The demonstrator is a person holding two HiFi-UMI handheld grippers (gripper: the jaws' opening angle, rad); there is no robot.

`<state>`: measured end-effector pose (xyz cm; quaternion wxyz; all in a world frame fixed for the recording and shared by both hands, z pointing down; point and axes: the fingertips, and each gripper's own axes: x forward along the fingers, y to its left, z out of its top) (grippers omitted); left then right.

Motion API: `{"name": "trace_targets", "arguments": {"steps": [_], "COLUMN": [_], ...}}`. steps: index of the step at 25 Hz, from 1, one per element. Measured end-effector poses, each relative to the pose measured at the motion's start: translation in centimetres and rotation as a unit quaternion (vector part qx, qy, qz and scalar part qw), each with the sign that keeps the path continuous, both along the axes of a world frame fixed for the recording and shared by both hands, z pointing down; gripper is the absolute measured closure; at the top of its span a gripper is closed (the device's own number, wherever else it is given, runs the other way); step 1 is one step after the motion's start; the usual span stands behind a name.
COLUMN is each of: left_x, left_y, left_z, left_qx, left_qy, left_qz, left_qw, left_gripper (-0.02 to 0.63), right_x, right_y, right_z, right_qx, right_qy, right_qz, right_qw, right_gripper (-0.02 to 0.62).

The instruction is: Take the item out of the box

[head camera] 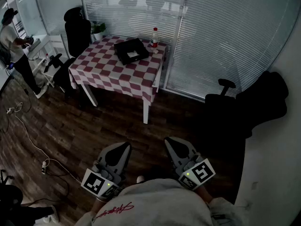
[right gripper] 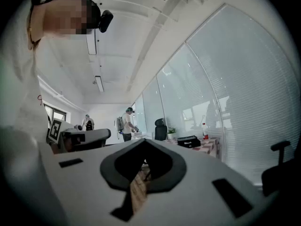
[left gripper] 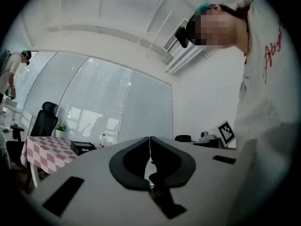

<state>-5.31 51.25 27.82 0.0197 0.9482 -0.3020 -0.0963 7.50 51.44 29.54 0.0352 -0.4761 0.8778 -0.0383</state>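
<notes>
A black open box (head camera: pixel 132 51) with a pale item (head camera: pixel 132 55) inside sits on the far table with a red-and-white checked cloth (head camera: pixel 113 72). The left gripper view shows the same box (left gripper: pixel 81 147) small and far off, and so does the right gripper view (right gripper: pixel 189 141). Both grippers are held close to my body, well short of the table, over the wooden floor. My left gripper (head camera: pixel 123 148) (left gripper: pixel 150 139) is shut with nothing in it. My right gripper (head camera: pixel 171 143) (right gripper: pixel 144 141) is also shut and holds nothing.
A red-capped bottle (head camera: pixel 154 37) stands behind the box. A black office chair (head camera: pixel 77 29) and a plant (head camera: pixel 98 29) are left of the table. A person (head camera: pixel 14 46) stands at a white desk far left. Cables (head camera: pixel 28 135) lie on the floor. Black chairs (head camera: pixel 254 102) stand at right.
</notes>
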Motion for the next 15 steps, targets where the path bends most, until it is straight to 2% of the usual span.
{"name": "trace_targets", "arguments": {"steps": [4,15], "left_x": [-0.2,-1.3], "left_y": [-0.1,-0.1], "left_z": [-0.3,0.0], "left_qx": [-0.001,-0.009], "left_qy": [0.014,0.018], "left_qz": [-0.001,0.003], "left_qw": [0.9999,0.9998], "left_gripper": [0.589,0.589], "right_x": [-0.7,-1.8], "right_y": [0.4,0.6], "right_z": [0.0,0.2], "right_qx": [-0.002,-0.003], "right_qy": [0.001,0.005], "right_qz": [-0.003,0.001], "right_qw": [1.0,1.0], "right_gripper": [0.586,0.586]}}
